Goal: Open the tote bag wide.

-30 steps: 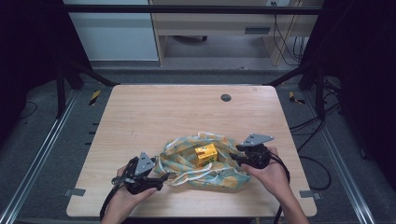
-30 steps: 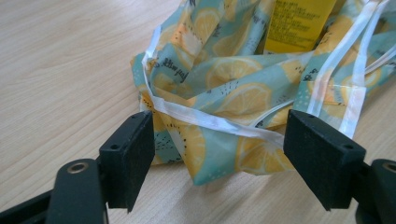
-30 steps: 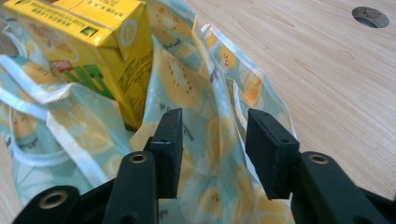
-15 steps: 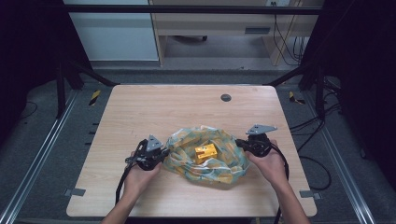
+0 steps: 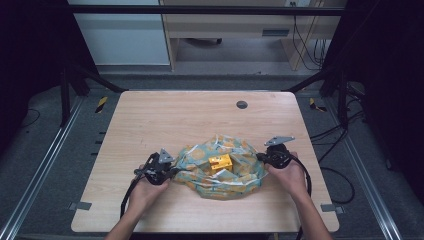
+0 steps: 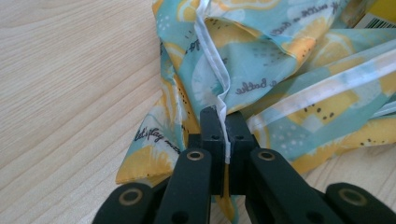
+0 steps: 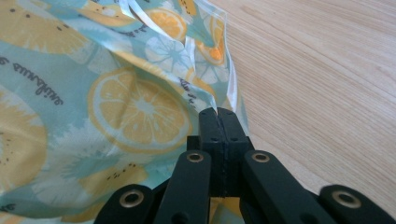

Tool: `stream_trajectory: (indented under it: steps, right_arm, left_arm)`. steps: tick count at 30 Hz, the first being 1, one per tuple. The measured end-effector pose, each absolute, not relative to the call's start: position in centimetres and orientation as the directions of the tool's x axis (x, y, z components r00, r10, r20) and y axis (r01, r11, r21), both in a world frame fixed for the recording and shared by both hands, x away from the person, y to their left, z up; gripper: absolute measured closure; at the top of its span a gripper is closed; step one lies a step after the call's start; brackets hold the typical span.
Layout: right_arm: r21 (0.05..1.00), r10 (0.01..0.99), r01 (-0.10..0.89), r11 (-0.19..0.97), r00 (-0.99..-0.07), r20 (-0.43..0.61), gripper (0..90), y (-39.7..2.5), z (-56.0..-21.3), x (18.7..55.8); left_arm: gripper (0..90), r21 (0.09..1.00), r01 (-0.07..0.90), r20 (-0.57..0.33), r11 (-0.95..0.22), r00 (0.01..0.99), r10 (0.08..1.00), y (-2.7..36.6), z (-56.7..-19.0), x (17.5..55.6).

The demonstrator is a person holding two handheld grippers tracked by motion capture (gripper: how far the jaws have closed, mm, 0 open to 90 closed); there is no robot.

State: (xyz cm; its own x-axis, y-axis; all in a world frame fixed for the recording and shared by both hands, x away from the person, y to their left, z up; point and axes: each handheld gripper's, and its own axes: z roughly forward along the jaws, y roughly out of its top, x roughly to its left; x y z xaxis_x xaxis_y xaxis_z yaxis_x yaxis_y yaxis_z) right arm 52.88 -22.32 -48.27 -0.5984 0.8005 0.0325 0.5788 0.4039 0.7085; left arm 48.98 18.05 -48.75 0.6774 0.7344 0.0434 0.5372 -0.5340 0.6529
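Lemon-print plastic bag (image 5: 220, 167) lies near the desk's (image 5: 190, 120) front edge, long axis running left–right between your hands. Left hand-held gripper (image 6: 223, 122) is clamped on the bag's white-edged left rim; right hand-held gripper (image 7: 219, 122) is pinched on the right corner. A yellow box (image 5: 220, 162) sits mid-bag — equally near both hands, so the opening probably depends on pulling outward.

"let's play" on bag (image 6: 261, 70)
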Motion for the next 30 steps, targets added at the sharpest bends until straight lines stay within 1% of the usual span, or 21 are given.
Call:
stream_trajectory:
  steps: [4, 8, 14, 30]
  right_arm:
    - [0.703, 0.798, 0.574, 0.421, -0.603, 0.015, 90.0, -22.4, -48.4, 53.0]
    - [0.698, 0.8, 0.567, 0.438, -0.6, -0.014, 90.0, -22.3, -48.7, 53.0]
    - [0.695, 0.804, 0.572, 0.436, -0.595, -0.015, 90.0, -22.4, -49.3, 53.1]
    - [0.692, 0.816, 0.58, 0.429, -0.578, -0.022, 90.0, -22.4, -49.6, 53.1]
  left_arm:
    - [88.7, 0.655, 0.542, 0.035, -0.527, 0.674, 0.738, 18.3, -48.9, 49.0]
    - [88.8, 0.656, 0.537, 0.045, -0.531, 0.674, 0.737, 18.5, -48.9, 48.9]
    - [89.0, 0.66, 0.542, 0.034, -0.52, 0.67, 0.742, 18.8, -49.0, 48.6]
    - [89.3, 0.665, 0.529, 0.047, -0.527, 0.674, 0.737, 19.1, -49.1, 48.0]
